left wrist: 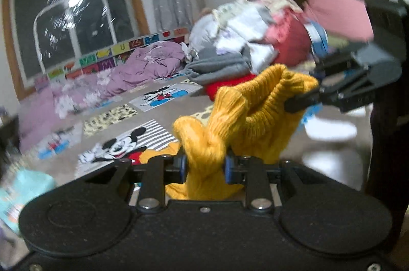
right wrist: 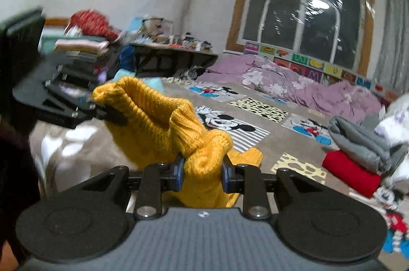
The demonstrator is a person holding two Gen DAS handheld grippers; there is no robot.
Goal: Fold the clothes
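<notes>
Two hand-held grippers hold one mustard-yellow knit sweater (left wrist: 230,117) up off a bed. In the left wrist view, the left gripper (left wrist: 204,167) has its blue-padded jaws drawn in on a thick bunch of the yellow knit, the fabric bulging above and below the pads. In the right wrist view, the right gripper (right wrist: 203,172) pinches another gathered fold of the same sweater in the same manner. Each gripper also appears in the other's camera, at the far end of the ribbed hem, which sags in an open loop between the two grips; the rest of the garment hangs below the jaws, a tail of it trailing to the bedspread.

Beneath lies a beige cartoon-mouse bedspread (right wrist: 258,117), with a broad open stretch in the middle. Beside that stretch on the right wrist view's right side sits a folded red garment (right wrist: 350,172) with a folded grey garment (right wrist: 363,143) stacked on it, and a mixed clothes pile (left wrist: 242,25) rises behind them. Farther back, a rumpled lilac floral quilt (right wrist: 294,87) runs along the bed's far edge under a dark window (right wrist: 304,0), which reflects a ceiling lamp. A cluttered dark side table (right wrist: 176,51) stands against the white wall.
</notes>
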